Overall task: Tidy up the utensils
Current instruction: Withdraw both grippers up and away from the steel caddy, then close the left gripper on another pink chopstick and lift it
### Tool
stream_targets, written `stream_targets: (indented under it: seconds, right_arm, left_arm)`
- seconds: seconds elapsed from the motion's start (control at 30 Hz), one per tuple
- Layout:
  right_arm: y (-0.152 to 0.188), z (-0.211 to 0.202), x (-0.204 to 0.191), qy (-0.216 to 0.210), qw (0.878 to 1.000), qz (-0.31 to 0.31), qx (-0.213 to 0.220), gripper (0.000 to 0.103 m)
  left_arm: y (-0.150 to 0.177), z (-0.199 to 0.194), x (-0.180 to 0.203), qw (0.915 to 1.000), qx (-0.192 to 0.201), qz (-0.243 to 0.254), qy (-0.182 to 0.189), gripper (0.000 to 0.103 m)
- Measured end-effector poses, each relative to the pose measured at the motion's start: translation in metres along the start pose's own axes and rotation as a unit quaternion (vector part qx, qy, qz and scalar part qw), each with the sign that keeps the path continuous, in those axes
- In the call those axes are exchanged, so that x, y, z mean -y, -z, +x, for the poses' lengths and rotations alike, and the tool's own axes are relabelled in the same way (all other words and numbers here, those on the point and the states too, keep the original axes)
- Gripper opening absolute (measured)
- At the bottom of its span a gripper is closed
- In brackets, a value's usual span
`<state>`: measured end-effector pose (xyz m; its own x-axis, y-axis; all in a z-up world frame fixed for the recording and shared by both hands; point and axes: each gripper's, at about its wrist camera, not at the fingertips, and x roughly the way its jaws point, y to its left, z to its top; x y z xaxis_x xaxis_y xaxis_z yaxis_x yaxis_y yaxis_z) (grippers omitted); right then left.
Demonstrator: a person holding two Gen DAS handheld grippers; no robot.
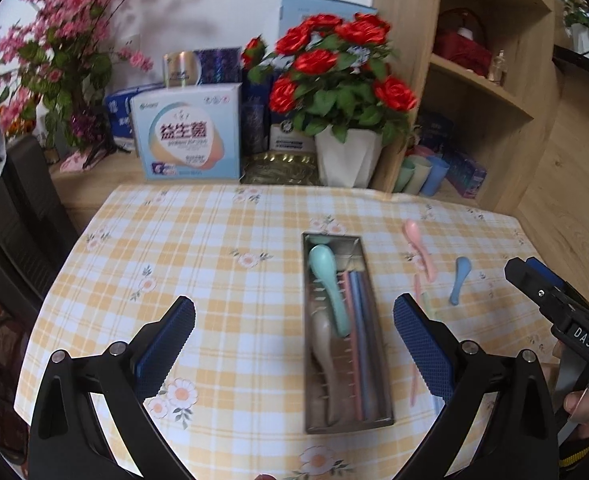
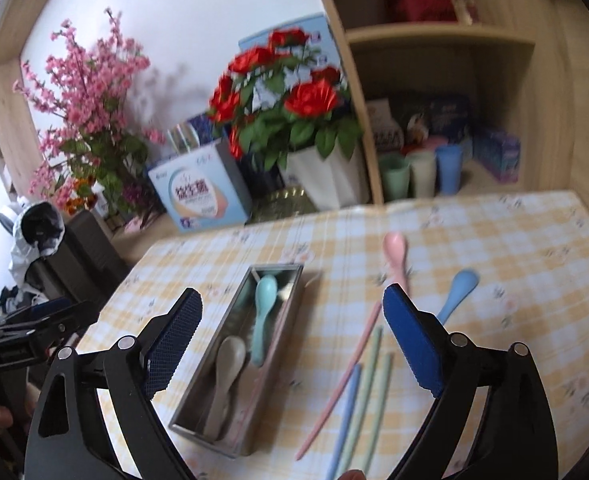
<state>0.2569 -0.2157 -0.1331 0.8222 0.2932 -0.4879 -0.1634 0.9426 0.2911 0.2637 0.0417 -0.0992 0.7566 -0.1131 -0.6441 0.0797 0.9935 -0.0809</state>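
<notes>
A long metal tray (image 1: 379, 344) lies on the checked tablecloth and holds a teal spoon (image 1: 328, 284), a beige spoon (image 1: 323, 360) and a few coloured chopsticks (image 1: 360, 340). My left gripper (image 1: 294, 308) hovers open above the tray's left side, with nothing between its fingers. To the right of the tray lie a pink spoon (image 2: 395, 256), a blue spoon (image 2: 456, 292) and loose pink, blue and green chopsticks (image 2: 368, 380). My right gripper (image 2: 292, 296) hangs open and empty above the tray (image 2: 198, 400) and these chopsticks.
A white pot of red roses (image 1: 346, 156), boxes (image 1: 190, 132) and pink blossoms stand along the table's far edge. A wooden shelf with pastel cups (image 2: 422, 172) is at the back right. A dark chair (image 1: 18, 216) sits off the left edge.
</notes>
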Motion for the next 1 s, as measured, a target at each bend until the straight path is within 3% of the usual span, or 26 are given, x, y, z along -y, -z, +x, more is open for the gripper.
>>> stream_targets:
  seconds: [0.33,0.6,0.77,0.83,0.9,1.0]
  right_arm:
    - [-0.018,-0.042,0.031,-0.011,0.999,0.004,0.047,0.089]
    - [-0.006,-0.042,0.071,-0.017,0.998,0.049,0.038,0.089]
    - [0.017,-0.029,0.1,-0.001,0.997,0.077,0.001,0.089]
    - [0.026,-0.021,0.112,0.023,0.996,0.083,-0.02,0.089]
    - [0.035,-0.014,0.123,0.029,0.995,0.09,-0.035,0.089]
    - [0.042,-0.01,0.137,0.049,0.993,0.096,-0.043,0.089]
  left_arm:
    - [-0.014,-0.011,0.061,0.9986,0.04,0.036,-0.002,0.097]
    - [0.005,0.022,0.096,0.9978,-0.021,0.049,0.039,0.096]
    - [0.031,0.064,0.118,0.9911,-0.09,0.074,0.065,0.067]
    - [0.037,0.085,0.123,0.985,-0.119,0.085,0.091,0.036]
    - [0.039,0.11,0.128,0.9793,-0.147,0.101,0.095,0.019]
    - [0.038,0.141,0.136,0.9709,-0.184,0.115,0.101,0.015]
